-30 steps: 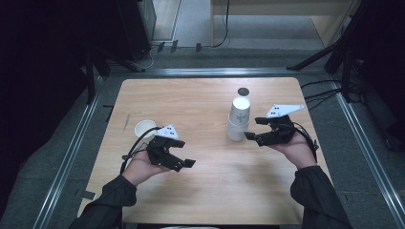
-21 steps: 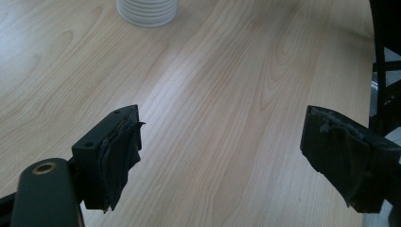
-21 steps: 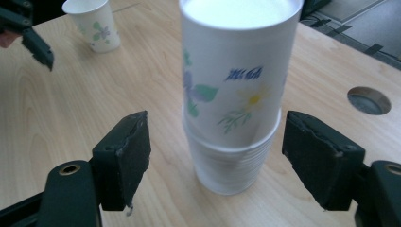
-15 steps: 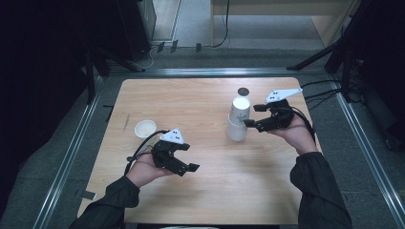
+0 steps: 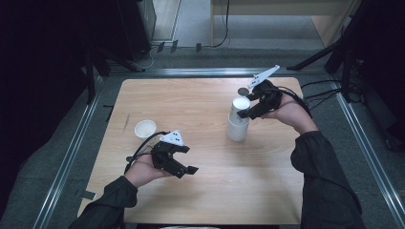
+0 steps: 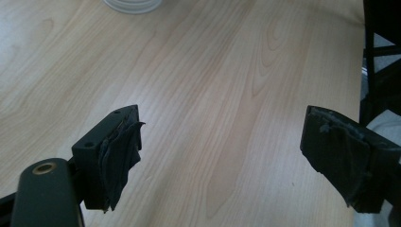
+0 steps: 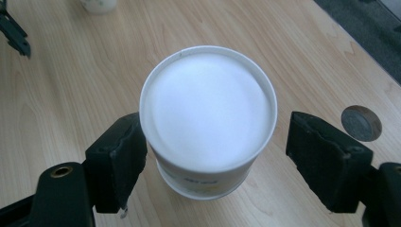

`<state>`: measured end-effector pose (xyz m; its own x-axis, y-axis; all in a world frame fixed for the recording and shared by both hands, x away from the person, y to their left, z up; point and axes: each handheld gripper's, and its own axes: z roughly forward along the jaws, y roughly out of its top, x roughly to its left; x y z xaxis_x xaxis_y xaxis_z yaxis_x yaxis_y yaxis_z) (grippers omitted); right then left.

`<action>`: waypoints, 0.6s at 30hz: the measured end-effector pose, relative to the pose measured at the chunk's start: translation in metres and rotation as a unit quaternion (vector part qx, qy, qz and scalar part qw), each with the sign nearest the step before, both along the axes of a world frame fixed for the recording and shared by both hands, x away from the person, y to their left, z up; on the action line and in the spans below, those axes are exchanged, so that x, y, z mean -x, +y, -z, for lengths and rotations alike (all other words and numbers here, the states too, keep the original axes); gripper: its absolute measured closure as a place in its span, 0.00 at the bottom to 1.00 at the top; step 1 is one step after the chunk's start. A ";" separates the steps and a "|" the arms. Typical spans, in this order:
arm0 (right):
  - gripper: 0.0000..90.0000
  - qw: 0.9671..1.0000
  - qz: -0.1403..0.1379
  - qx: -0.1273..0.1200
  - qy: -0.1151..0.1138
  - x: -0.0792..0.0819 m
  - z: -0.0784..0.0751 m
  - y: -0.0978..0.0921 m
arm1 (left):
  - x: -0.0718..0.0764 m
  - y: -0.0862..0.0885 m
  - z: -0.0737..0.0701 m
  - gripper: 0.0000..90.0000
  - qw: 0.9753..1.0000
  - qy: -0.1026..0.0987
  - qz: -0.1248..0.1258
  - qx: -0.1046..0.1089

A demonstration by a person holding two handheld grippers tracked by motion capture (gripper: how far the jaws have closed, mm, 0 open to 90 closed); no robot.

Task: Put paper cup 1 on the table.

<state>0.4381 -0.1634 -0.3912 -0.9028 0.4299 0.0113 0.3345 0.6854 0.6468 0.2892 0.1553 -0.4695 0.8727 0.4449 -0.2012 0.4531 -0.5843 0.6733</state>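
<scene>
Moved: right gripper [image 5: 247,113] has risen to the top of the stacked white paper cups [image 5: 238,123] | left gripper [image 5: 179,160] released over bare wooden desk [image 5: 200,109] | right jaws spread around cups at right-centre, left pad touching | stack's base hidden.

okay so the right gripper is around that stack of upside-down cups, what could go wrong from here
Three risks, as judgement:
1. The stack of cups is tall and narrow; the right hand-held gripper stands open near its top, so an off-centre squeeze could tip it.
2. One pad looks closer than the other, which could push the stack sideways first.
3. The grip may lift just the top cup, or crush thin paper.
</scene>
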 end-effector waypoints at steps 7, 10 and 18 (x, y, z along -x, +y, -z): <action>0.24 0.998 -0.023 0.064 0.011 -0.009 -0.004 0.017 | 0.001 0.002 0.001 0.15 1.000 0.000 0.004 -0.007; 0.25 0.997 -0.027 0.075 0.016 -0.010 -0.003 0.021 | 0.001 0.003 0.000 0.15 1.000 0.001 0.002 -0.005; 0.34 0.995 -0.044 0.091 0.025 -0.011 -0.004 0.027 | 0.001 0.002 0.000 0.15 1.000 0.000 0.005 -0.007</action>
<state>0.4487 -0.1364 -0.3868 -0.9375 0.3477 -0.0139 0.2961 0.8179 0.4933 0.2882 0.1577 -0.4698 0.8775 0.4380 -0.1956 0.4468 -0.5980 0.6655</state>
